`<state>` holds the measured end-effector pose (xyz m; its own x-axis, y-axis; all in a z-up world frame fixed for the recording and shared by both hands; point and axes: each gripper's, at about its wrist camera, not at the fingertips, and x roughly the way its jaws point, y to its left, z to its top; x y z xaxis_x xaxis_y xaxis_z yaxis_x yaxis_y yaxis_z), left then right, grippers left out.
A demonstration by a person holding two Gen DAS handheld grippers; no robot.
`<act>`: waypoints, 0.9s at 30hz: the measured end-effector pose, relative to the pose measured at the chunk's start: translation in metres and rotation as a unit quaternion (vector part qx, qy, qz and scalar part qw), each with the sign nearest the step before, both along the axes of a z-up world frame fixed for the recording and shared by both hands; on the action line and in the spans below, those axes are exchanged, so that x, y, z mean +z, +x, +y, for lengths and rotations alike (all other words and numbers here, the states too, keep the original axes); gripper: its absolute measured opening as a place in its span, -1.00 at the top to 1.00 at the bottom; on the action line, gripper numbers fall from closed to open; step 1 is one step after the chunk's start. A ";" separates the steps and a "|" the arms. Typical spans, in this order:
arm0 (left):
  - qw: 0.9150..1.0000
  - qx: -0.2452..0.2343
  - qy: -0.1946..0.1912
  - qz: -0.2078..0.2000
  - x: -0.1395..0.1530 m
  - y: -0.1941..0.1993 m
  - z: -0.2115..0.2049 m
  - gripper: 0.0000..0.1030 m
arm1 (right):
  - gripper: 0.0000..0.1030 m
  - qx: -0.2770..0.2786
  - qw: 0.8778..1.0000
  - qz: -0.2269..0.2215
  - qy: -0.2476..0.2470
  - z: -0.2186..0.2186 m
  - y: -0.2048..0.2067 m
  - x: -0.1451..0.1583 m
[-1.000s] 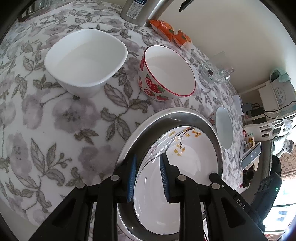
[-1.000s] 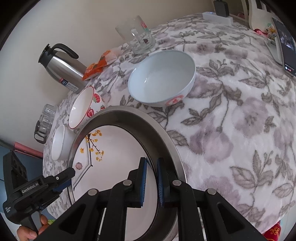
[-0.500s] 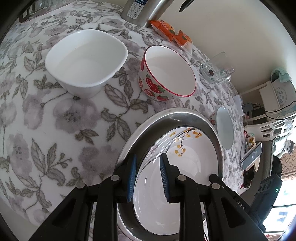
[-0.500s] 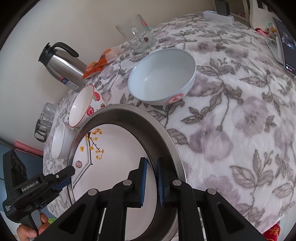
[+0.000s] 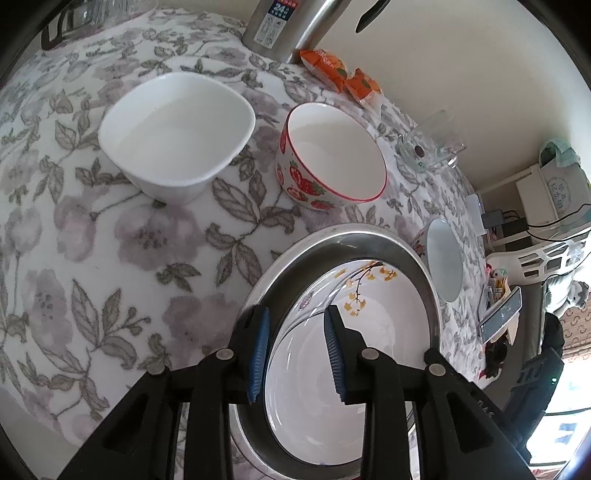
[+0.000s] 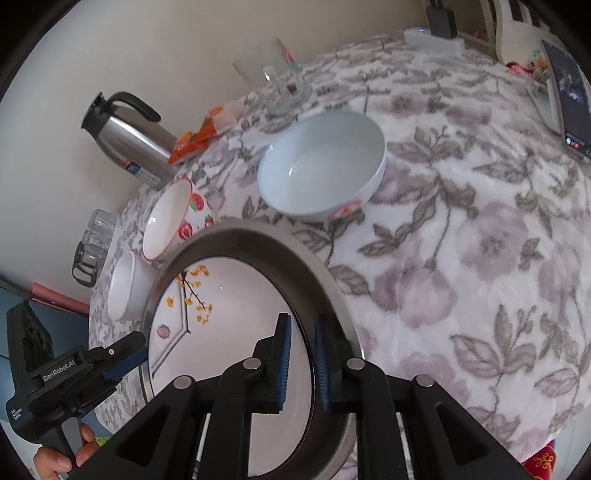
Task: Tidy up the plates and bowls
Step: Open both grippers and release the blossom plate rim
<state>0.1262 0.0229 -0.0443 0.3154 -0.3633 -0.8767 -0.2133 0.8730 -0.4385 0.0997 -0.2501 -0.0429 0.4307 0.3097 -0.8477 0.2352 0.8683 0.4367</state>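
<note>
Left wrist view, from the left edge:

- Floral grey-and-white fleece tablecloth (image 5: 110, 258) across the whole table.
- Upper left: white rounded-square ceramic bowl (image 5: 177, 136), upright.
- Top centre: brushed-steel thermos jug (image 5: 280, 26), with orange snack packets (image 5: 340, 74) just to its right.
- Centre: round strawberry-patterned bowl with red rim (image 5: 332, 155), near the square bowl but apart from it.
- Right of that: clear glass mug (image 5: 432, 147).
- Lower centre: round stainless-steel tray (image 5: 351, 243), carrying a white ceramic plate with a yellow blossom sprig (image 5: 388, 314).
- Bottom centre: left gripper (image 5: 296, 321), straddling the near-left edge of tray and plate. Left pad over the steel rim, right pad over the white plate. Jaws just been opening, now clearly apart, edge between them, no squeeze visible.
- Right of the tray: pale blue round bowl (image 5: 443, 269), close beside the steel rim.

Right wrist view, from the left edge:

- Lower left: left gripper (image 6: 125, 354) at the tray's far-left rim, with the hand (image 6: 55, 461) on its handle below.
- Centre: steel tray (image 6: 258, 236) with the blossom plate (image 6: 236, 314) inside.
- Bottom centre: right gripper (image 6: 303, 321), astride the tray's right-hand rim. Jaws just eased open to a narrow slit, rim between the blue pads, not evidently clamped.
- Upper centre: pale blue bowl (image 6: 321, 166), just beyond the tray.
</note>
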 end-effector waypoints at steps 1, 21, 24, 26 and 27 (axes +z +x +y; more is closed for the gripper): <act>1.000 0.000 0.003 -0.005 0.003 0.000 0.000 0.39 | 0.67 -0.001 1.000 -0.007 -0.002 -0.001 -0.001 0.004; 0.991 0.103 0.082 -0.018 0.020 -0.009 0.033 -0.32 | -0.41 0.023 0.997 -0.049 -0.063 0.012 -0.003 0.021; 0.989 0.111 0.098 -0.008 0.015 -0.009 0.035 -0.55 | -0.51 0.035 0.995 -0.052 -0.075 0.017 -0.002 0.022; 0.988 0.116 0.106 -0.006 0.014 -0.009 0.036 -0.57 | -0.64 0.043 0.994 -0.056 -0.083 0.021 -0.002 0.022; 0.987 0.118 0.108 -0.006 0.013 -0.010 0.037 -0.59 | -0.66 0.046 0.994 -0.058 -0.086 0.022 -0.002 0.022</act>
<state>0.1166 0.0597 -0.0308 0.3804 -0.0826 -0.9211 -0.4185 0.8728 -0.2511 0.0979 -0.2276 -0.0207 0.5054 0.2078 -0.8375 0.1080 0.9477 0.3003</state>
